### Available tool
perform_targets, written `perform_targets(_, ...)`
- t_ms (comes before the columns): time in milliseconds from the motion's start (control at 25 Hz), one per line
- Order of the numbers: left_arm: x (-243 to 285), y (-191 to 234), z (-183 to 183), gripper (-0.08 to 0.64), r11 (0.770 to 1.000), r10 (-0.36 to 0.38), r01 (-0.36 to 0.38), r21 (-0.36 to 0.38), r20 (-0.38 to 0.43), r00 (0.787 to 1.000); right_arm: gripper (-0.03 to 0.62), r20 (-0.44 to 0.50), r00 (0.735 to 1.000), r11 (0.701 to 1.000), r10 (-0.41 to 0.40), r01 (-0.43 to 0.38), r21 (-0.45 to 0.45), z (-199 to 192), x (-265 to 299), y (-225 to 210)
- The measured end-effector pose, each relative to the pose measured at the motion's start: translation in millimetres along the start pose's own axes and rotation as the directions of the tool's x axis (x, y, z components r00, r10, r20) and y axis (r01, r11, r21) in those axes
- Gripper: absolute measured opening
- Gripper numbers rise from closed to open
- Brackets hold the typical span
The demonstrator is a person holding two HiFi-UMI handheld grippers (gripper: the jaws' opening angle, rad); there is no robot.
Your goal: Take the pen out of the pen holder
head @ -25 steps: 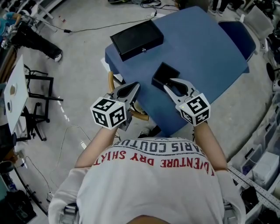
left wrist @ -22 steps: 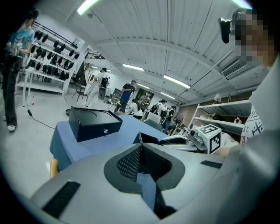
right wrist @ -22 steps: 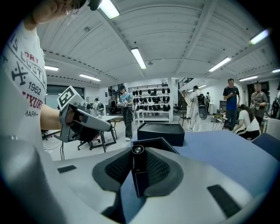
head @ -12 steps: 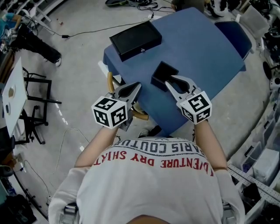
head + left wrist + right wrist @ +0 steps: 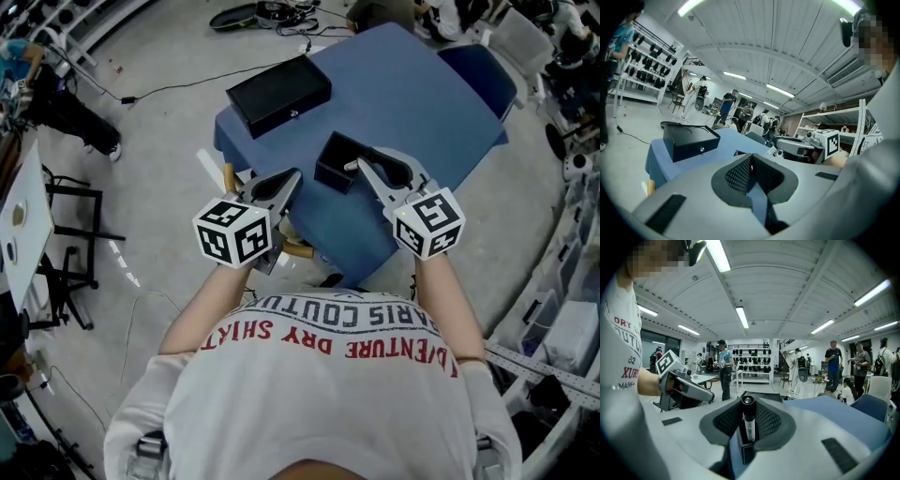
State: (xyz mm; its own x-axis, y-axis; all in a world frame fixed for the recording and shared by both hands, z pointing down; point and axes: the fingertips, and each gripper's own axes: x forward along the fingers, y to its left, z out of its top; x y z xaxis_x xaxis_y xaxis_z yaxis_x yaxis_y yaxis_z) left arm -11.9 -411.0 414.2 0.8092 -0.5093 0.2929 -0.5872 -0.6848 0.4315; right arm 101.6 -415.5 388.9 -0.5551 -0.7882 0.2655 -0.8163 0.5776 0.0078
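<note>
A black-capped pen [image 5: 748,420] with a white barrel stands upright between the pads of my right gripper [image 5: 749,423], which is shut on it. Its lower end sits over the small black pen holder [image 5: 747,453]; I cannot tell whether it is still inside. In the head view the pen holder [image 5: 336,161] rests near the front edge of the blue table [image 5: 412,103], with my right gripper [image 5: 360,168] just over its right side. My left gripper [image 5: 292,177] hangs off the table's front left edge, shut and empty, its pads meeting in the left gripper view [image 5: 750,169].
A flat black box [image 5: 278,94] lies on the table's far left part. A wooden chair piece [image 5: 292,249] shows below the table edge. Cables, a black stand [image 5: 80,220] and a white board lie on the floor to the left. Several people stand in the background.
My right gripper has risen with the pen in its jaws, now higher over the pen holder. The left gripper has lifted slightly and stays shut.
</note>
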Motion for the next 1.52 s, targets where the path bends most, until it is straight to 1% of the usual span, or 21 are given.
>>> perform_targets(240,-8.1,-16.7,14.5,0.031,0.997,-0.05,0.05,0.051,0.01,0.999,0.083,0.057,0.997,0.998,-0.049,0.05,-0.03,35.2,-24.4,6.0)
perform_targets(400,-20.8,-26.6,25.6,0.031,0.994,-0.085,0.083,0.067,0.028,0.996,0.083,0.081,0.994,0.997,-0.071,0.075,-0.035,55.7,-45.5,16.8)
perform_targets(600,-28.6,-48.3,39.0,0.031,0.979,-0.158,0.152,0.132,0.032,0.987,0.083,0.078,0.992,0.992,-0.103,0.108,-0.058,63.8,-76.4,29.4)
perform_targets(760,-32.1,-68.4,39.8,0.031,0.961,-0.208,0.2,0.189,0.02,0.978,0.083,0.094,0.99,0.993,-0.107,0.111,-0.043,61.0,-94.2,42.5)
perform_targets(920,-35.1,-82.7,34.3,0.031,0.947,-0.251,0.245,0.21,0.006,0.968,0.083,0.082,0.989,0.992,-0.121,0.122,-0.011,47.0,-101.3,51.2)
perform_targets(1040,-32.2,-86.3,26.7,0.031,0.944,-0.263,0.259,0.206,-0.006,0.965,0.083,0.074,0.991,0.993,-0.116,0.115,0.009,34.8,-103.1,54.9)
perform_targets(1280,-27.0,-86.6,12.6,0.031,0.939,-0.279,0.28,0.198,-0.031,0.96,0.083,0.066,0.989,0.991,-0.131,0.128,0.048,15.4,-103.9,57.6)
perform_targets(1520,-25.3,-85.0,1.2,0.031,0.938,-0.282,0.288,0.191,-0.061,0.958,0.083,0.029,0.988,0.988,-0.149,0.147,0.049,0.3,-104.0,60.3)
